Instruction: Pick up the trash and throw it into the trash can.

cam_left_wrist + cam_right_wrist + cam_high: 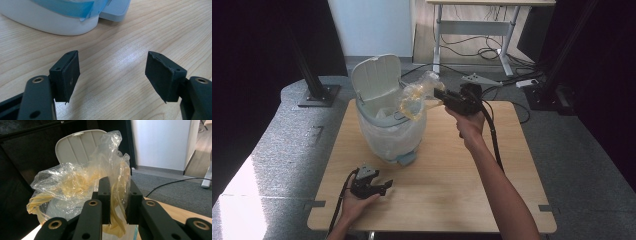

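A small white pedal bin (384, 134) stands on the wooden table (447, 185) with its lid (375, 76) up and a clear liner with a blue edge in it. My right gripper (438, 97) is shut on a crumpled clear plastic bag with yellowish stains (416, 95), held in the air over the bin's right rim. In the right gripper view the bag (75, 182) bulges out past the jaws, in front of the raised lid (75, 145). My left gripper (384, 187) rests low at the table's front left, open, with nothing between its pads (71, 75). The bin's base (50, 22) lies just beyond it.
The bin's foot pedal (406, 159) sticks out toward the table's front. Behind the table are a desk frame (472, 30), cables and a power strip (527, 82) on the floor. A black stand foot (318, 95) sits at the far left.
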Demonstrator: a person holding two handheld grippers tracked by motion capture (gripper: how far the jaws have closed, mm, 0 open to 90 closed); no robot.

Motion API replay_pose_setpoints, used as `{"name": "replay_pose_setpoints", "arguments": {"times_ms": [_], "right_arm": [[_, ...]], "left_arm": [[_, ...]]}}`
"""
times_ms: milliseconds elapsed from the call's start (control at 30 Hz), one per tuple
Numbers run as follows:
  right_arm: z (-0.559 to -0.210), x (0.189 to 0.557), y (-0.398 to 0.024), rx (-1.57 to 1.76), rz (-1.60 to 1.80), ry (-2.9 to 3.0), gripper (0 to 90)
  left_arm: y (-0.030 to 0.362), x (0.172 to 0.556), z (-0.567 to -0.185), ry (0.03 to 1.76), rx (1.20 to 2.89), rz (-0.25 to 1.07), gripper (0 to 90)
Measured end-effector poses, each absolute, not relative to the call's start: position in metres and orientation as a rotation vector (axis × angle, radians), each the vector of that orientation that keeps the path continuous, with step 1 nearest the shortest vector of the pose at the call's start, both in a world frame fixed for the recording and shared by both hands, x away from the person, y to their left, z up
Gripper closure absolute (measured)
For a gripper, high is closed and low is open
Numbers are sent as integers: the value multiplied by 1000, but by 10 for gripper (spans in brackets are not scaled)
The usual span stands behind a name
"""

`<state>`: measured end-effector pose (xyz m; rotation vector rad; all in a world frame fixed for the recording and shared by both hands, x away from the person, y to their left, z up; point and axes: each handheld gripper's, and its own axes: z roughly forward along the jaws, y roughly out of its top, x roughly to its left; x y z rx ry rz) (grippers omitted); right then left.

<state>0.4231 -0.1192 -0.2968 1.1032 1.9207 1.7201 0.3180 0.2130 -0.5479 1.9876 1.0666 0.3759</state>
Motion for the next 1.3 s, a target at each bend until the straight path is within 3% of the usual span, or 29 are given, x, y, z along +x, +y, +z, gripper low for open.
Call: {"name": "replay_pose_setpoints", "arguments": {"times_ms": [1300], "right_arm": [[-294,459,-59,1083,1756,1952,773]], "left_arm": [[215,318,-549,1072,1984,366,278]]}}
